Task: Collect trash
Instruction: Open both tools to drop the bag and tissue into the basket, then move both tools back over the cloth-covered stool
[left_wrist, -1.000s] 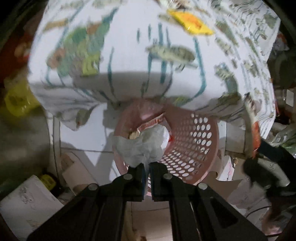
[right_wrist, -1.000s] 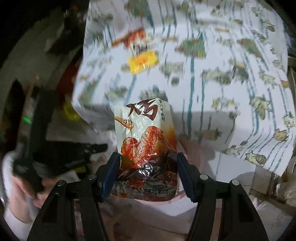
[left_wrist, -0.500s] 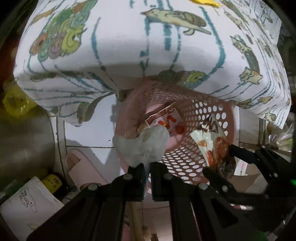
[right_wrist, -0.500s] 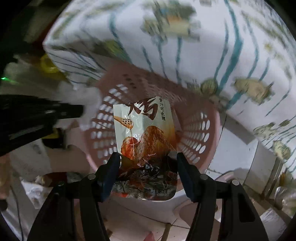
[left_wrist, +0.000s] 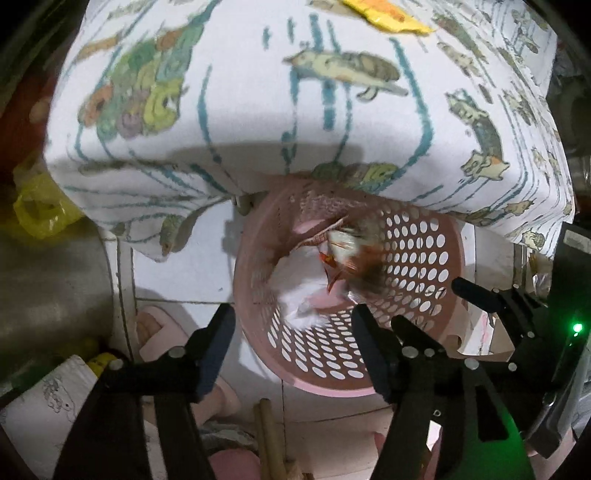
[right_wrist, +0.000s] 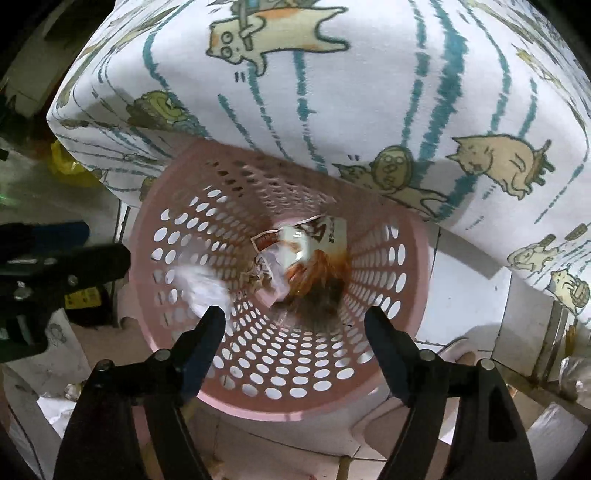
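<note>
Now both grippers hang over the pink basket (right_wrist: 280, 402) with nothing in their jaws.

The left gripper (left_wrist: 291, 332) points down and its jaws are opening; no thing sits between them. Just below and ahead of it, a white tissue (left_wrist: 306, 299) shows as a blur inside the basket. The right gripper (right_wrist: 295, 325) is opening too, and its jaws are empty. The snack wrapper (right_wrist: 314, 254) is in the basket below it, blurred. A cartoon-print cloth (right_wrist: 369, 92) lies beyond the basket, past both grippers.
</note>
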